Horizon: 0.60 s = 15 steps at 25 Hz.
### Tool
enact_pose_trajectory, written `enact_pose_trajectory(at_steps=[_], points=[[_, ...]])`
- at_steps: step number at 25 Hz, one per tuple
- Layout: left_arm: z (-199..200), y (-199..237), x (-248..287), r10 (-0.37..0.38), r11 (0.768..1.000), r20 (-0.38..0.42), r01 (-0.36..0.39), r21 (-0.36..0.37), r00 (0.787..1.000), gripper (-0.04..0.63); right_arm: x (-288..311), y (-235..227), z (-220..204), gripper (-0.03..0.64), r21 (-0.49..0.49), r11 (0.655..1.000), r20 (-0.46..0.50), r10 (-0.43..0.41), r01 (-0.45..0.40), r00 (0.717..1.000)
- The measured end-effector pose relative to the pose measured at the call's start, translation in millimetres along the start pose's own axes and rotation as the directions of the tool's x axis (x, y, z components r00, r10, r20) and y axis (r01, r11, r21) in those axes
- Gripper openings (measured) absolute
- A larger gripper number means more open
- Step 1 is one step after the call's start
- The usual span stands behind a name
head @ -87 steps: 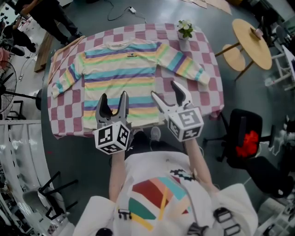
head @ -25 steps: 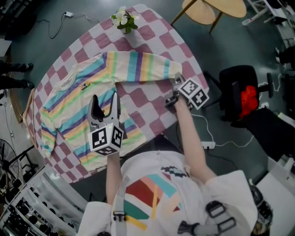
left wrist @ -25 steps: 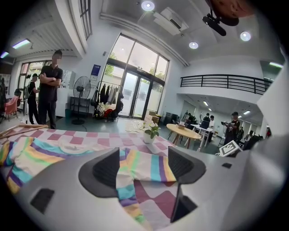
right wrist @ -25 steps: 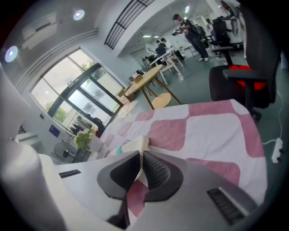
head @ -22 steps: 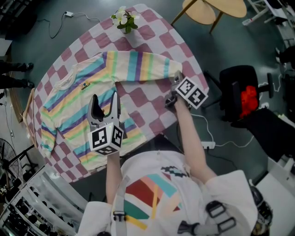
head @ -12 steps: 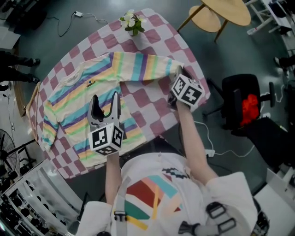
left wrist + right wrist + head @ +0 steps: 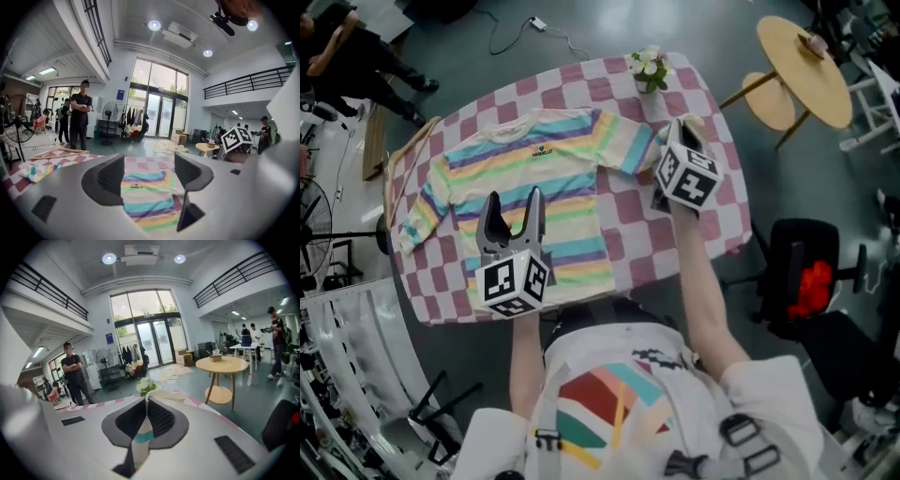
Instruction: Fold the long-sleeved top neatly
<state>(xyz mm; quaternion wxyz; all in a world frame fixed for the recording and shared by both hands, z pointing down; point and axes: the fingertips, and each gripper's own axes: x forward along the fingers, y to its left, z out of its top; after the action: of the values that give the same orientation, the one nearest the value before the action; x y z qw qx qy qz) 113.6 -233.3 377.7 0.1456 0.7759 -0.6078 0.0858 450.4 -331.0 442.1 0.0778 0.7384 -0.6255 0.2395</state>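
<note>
The striped top (image 7: 534, 183) lies flat on the checked table (image 7: 455, 291), one sleeve spread toward the left edge. The right gripper (image 7: 685, 127) has its jaws pinched together on the other sleeve's cuff (image 7: 142, 439) and holds it lifted over the far right of the table, near the flowers (image 7: 650, 66). The left gripper (image 7: 513, 202) hangs over the top's near hem, jaws wide apart with nothing between them

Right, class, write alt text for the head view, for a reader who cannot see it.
Seen from above, a striped long-sleeved top lies on a pink checked table. The right gripper is shut on the end of one sleeve near a vase of flowers; the left gripper hangs open over the top's lower half.
</note>
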Motion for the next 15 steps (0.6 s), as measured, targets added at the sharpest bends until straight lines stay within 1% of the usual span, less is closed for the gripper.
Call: enact_pose_trajectory(at_steps=[3, 7, 12, 15], points=[[4.4, 35.6, -17.1, 0.055, 0.998, 0.040, -0.054, -0.031, 0.998, 0.314, 3.9, 54.7, 21.9, 0.015, -0.069, 0.995, 0.044, 0.077, -0.074, 0.996], [0.2, 84.0, -39.6, 0.095, 0.993, 0.061, -0.091, -0.069, 0.994, 0.314, 2.0, 133.1, 37.2, 0.015, -0.117, 0.974, 0.082, 0.202, -0.192, 0.976], [-5.7, 153.6, -65.4, 0.116, 0.988, 0.065, -0.109, -0.108, 0.991, 0.314, -7.2, 222.2, 44.4, 0.015, -0.214, 0.943, 0.119, 0.286, -0.257, 0.951], [-9.2, 199.0, -80.8, 0.129, 0.983, 0.057, -0.120, -0.135, 0.990, 0.314, -16.5, 277.5, 37.5, 0.015, -0.280, 0.918, 0.105, 0.321, -0.282, 0.941]])
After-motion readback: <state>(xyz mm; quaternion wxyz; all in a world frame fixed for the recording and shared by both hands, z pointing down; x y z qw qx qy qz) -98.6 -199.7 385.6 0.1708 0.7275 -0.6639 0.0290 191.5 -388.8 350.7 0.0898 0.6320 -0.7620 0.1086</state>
